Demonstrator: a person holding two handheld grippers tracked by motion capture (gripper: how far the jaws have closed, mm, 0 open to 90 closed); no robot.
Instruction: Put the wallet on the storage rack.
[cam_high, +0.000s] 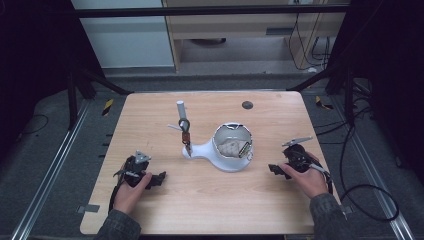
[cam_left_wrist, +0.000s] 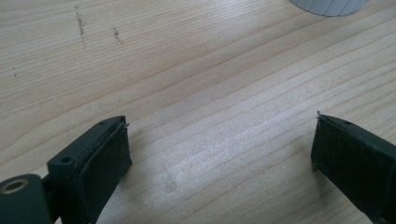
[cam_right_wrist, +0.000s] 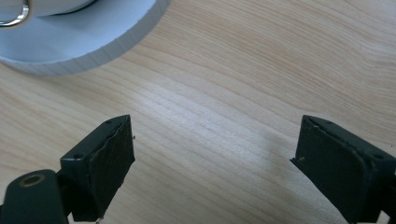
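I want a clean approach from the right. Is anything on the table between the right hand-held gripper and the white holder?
Nothing visible. Only bare wooden table lies between the open right hand-held gripper and the white holder; the right gripper view shows clear wood up to its rim.

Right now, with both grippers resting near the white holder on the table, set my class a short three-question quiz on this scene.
1. True or false: the left gripper has something clamped between its jaws.
2. Which lies closer to the white holder: A) the right gripper, B) the dark round disc at the far edge of the table?
3. Fill in: the thin tool stands on the holder's ____ side in the high view.

Key
1. False; both grippers are open over bare wood.
2. A.
3. Left, on the holder's narrow extension.
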